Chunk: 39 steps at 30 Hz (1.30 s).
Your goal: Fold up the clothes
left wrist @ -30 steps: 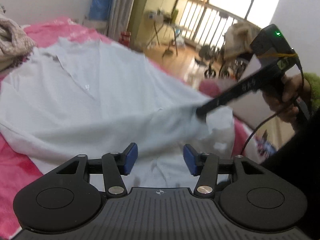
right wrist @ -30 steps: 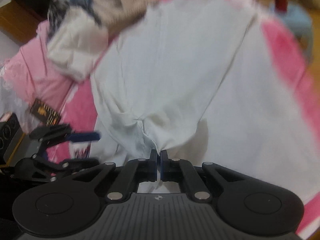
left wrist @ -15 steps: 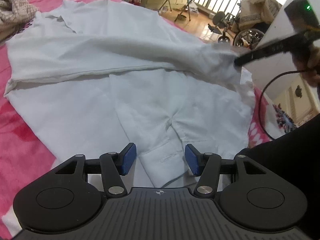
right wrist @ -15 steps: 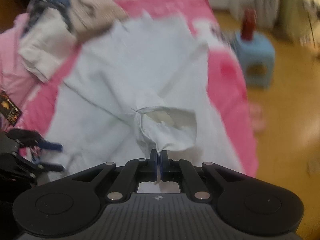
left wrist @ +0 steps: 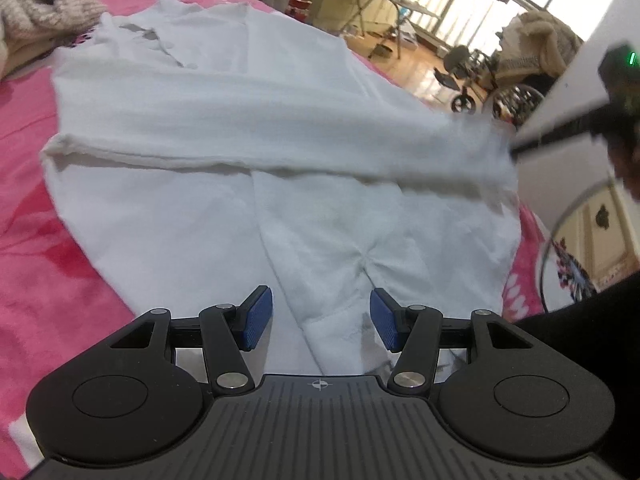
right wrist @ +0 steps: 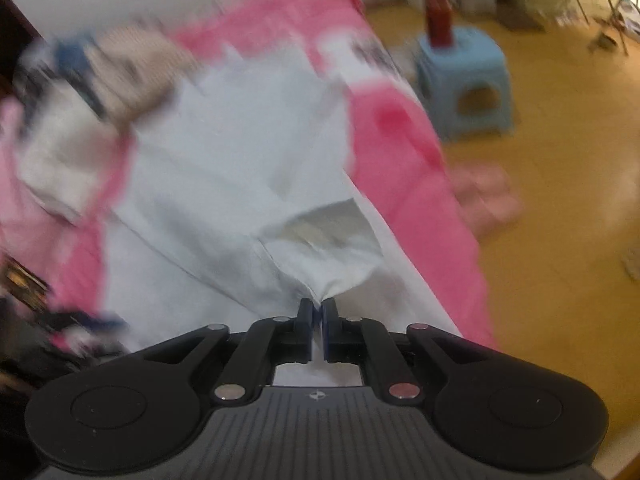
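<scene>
The right gripper [right wrist: 317,314], jaws just easing apart, is pinching the white shirt's [left wrist: 248,120] sleeve, stretching it across the body on the bed [left wrist: 28,248]; the left gripper [left wrist: 321,317] is hovering agape over the cuff.

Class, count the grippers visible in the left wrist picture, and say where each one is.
2. The left gripper is at the bottom, open over the white shirt. The right gripper, blurred, is at the right edge, at the shirt's lifted fold.

A pink bed [left wrist: 36,240] carries a white shirt [left wrist: 192,120] and piled clothes [left wrist: 36,4].
</scene>
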{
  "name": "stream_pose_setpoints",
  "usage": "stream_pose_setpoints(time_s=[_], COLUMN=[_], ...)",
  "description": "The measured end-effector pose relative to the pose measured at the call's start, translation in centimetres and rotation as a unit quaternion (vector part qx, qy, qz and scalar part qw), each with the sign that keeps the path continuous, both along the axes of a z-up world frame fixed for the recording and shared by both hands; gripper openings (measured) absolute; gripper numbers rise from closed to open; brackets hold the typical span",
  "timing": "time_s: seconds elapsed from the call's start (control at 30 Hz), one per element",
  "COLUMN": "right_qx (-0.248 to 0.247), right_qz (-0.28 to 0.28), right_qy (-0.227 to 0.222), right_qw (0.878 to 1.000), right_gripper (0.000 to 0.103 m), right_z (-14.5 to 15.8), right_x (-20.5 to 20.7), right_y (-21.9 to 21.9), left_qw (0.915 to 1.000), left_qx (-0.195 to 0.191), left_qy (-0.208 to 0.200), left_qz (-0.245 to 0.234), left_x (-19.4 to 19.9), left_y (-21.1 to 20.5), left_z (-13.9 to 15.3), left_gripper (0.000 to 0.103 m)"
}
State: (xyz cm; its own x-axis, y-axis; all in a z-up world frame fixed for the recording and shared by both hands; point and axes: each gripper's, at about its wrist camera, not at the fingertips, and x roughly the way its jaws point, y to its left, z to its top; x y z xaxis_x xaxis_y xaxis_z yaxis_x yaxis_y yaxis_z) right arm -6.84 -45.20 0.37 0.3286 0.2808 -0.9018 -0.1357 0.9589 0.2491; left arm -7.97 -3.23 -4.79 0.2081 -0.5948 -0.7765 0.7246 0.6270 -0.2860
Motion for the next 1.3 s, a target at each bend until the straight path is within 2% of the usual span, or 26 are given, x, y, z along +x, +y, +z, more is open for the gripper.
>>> stream_pose_setpoints(time_s=[0.03,0.1,0.2,0.3,0.4,0.5,0.6,0.73,0.9,0.97,1.13,1.3], right_qx=[-0.024,-0.046,-0.055,-0.053,-0.028,0.019,0.061,0.088,0.088,0.093,0.117,0.089], right_qz=[-0.002,0.001,0.022,0.073,0.135,0.187,0.22,0.229,0.225,0.211,0.175,0.14], right_qy=[0.011,0.002,-0.044,-0.105,-0.153,-0.174,-0.158,-0.108,-0.066,-0.047,0.003,0.034], right_qw=[1.0,0.999,0.997,0.99,0.978,0.967,0.961,0.963,0.968,0.972,0.978,0.986], right_gripper=[0.01,0.01,0.01,0.01,0.012,0.022,0.027,0.027,0.027,0.027,0.028,0.028], right_z=[-0.5,-0.1,2.4,6.0,9.2,11.5,11.6,8.9,4.2,2.5,-1.5,-4.4], right_x=[0.0,-0.2,0.2,2.3,5.2,9.4,13.9,19.6,24.6,26.0,29.7,32.7], right_y=[0.1,0.3,1.5,4.4,8.9,13.9,19.1,25.5,32.4,34.1,38.1,40.9], left_qw=[1.0,0.9997,0.9985,0.9956,0.9884,0.9791,0.9713,0.9646,0.9588,0.9591,0.9602,0.9603], left_qx=[-0.002,-0.004,-0.01,-0.01,-0.006,0.004,0.02,0.017,-0.011,-0.013,-0.016,-0.027], left_qy=[0.0,-0.006,-0.02,-0.034,-0.05,-0.061,-0.06,-0.043,-0.019,-0.011,-0.008,-0.003], left_qz=[0.006,0.021,0.05,0.086,0.144,0.194,0.229,0.26,0.283,0.283,0.279,0.278], left_x=[0.2,0.8,2.5,5.0,8.2,11.1,13.5,15.3,16.6,16.8,16.9,17.0], left_y=[0.2,0.9,2.1,3.4,4.5,5.4,5.9,6.5,7.5,7.7,8.0,8.4], left_z=[0.1,0.6,1.6,2.7,3.5,3.7,2.8,1.1,-0.4,-0.8,-1.5,-1.9], left_gripper=[0.054,0.054,0.054,0.054,0.054,0.054,0.054,0.054,0.049,0.041,0.037,0.035])
